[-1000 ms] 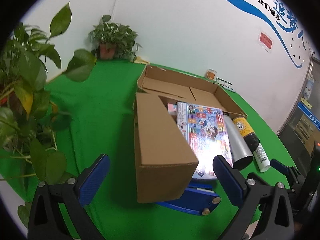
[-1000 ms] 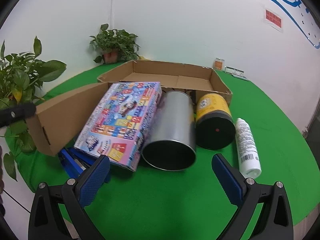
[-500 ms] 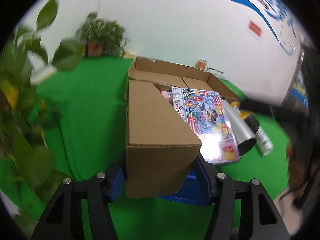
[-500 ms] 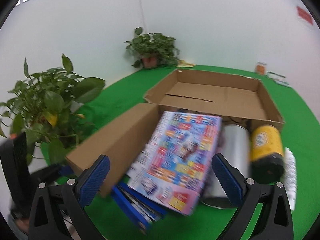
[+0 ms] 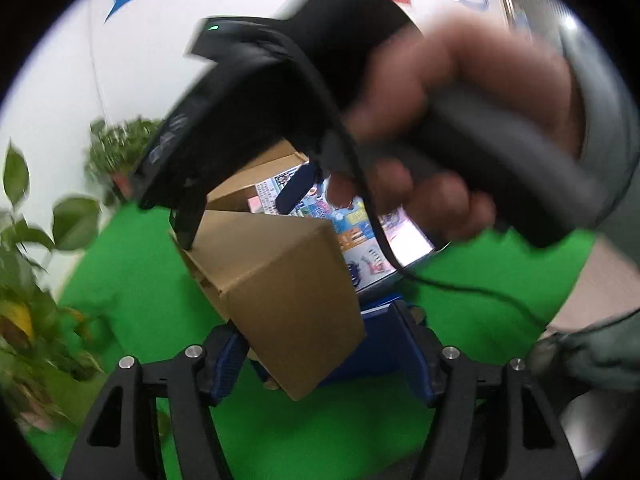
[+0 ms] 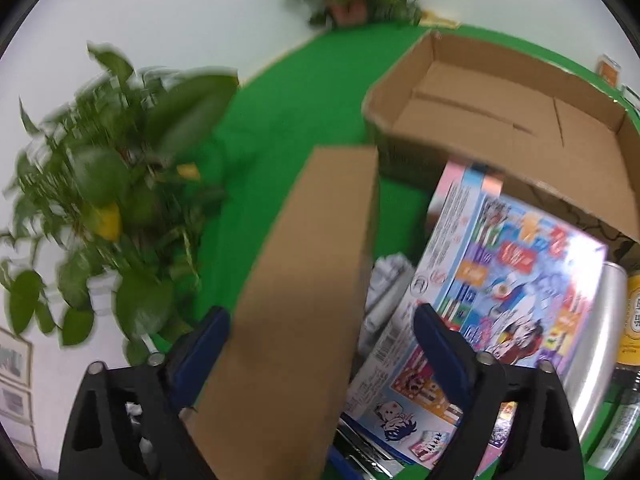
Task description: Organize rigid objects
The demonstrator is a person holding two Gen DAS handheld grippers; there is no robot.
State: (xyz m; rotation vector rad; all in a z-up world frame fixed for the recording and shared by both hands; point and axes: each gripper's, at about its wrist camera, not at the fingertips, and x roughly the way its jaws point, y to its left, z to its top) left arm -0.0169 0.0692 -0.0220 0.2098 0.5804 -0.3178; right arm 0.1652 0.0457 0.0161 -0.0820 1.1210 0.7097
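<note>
A long brown cardboard box (image 5: 280, 280) lies tilted on the green table (image 6: 280, 120). Its near end sits between the jaws of my left gripper (image 5: 318, 322), which are opening. The left pad touches the box, and a blue strip shows between the box and the right pad. My right gripper (image 6: 320, 314) straddles the same box (image 6: 304, 300) with its jaws closing. One pad is at the box's left edge and the other stands clear of it. In the left wrist view a hand (image 5: 420, 120) holds the right gripper (image 5: 244, 204) over the box's far end.
A colourful picture box (image 6: 500, 280) leans beside the brown box, over a blue folder (image 5: 376, 340). Behind it stands an open cardboard tray (image 6: 500, 92). A silver can (image 6: 600, 340), a yellow-labelled jar (image 6: 632, 320) and a white bottle (image 6: 616, 436) lie at the right. Potted plants (image 6: 120, 200) crowd the left.
My right gripper swung left from the can and picture box to straddle the brown box. My left gripper closed around the box's near end, then rolled, and its right pad stands off the box.
</note>
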